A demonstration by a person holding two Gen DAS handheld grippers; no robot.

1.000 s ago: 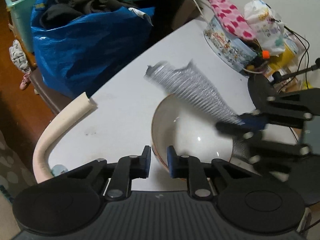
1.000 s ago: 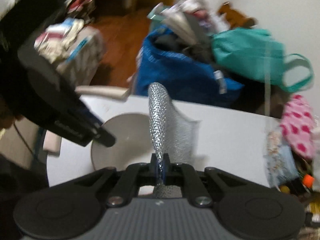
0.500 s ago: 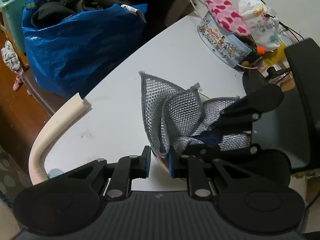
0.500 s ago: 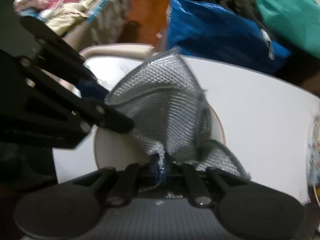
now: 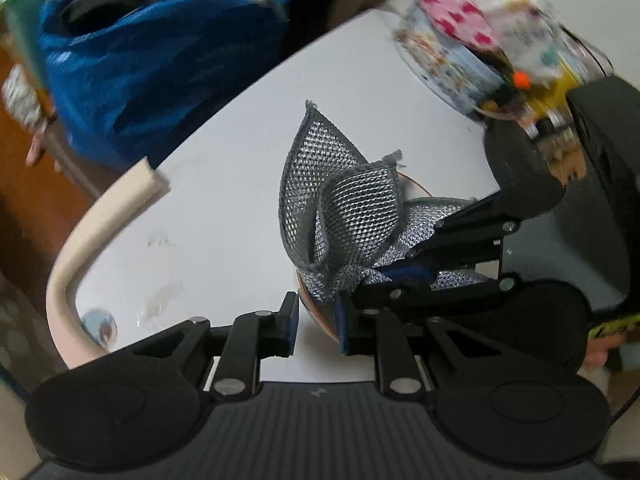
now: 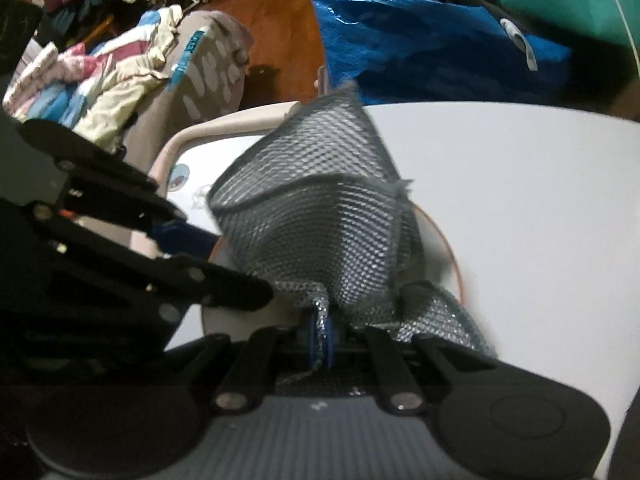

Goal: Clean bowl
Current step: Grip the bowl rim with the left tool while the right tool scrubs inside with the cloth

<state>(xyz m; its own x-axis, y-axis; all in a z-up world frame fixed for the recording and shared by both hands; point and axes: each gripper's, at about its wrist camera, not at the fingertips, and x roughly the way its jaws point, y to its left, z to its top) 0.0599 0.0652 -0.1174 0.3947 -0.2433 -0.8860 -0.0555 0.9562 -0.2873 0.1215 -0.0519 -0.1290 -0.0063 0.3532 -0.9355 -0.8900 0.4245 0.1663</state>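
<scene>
A cream bowl with a brown rim (image 5: 316, 314) sits on the white table, mostly hidden by a silver mesh scouring cloth (image 5: 340, 208). My left gripper (image 5: 316, 328) is shut on the bowl's near rim, one finger on each side of it. My right gripper (image 6: 320, 340) is shut on the mesh cloth (image 6: 316, 220) and presses it down inside the bowl (image 6: 454, 260). In the left wrist view the right gripper (image 5: 384, 280) reaches in from the right. In the right wrist view the left gripper (image 6: 176, 248) sits at the bowl's left rim.
A blue bag (image 5: 152, 68) full of clothes stands beyond the table's far edge. A round printed tin (image 5: 448, 60) with a pink cloth and clutter sits at the back right. A cream foam edge guard (image 5: 92, 232) runs along the table's left edge.
My right gripper has come down from above and pushed the mesh cloth into the bowl, and it has shifted toward the near rim. My left gripper keeps its hold on the rim.
</scene>
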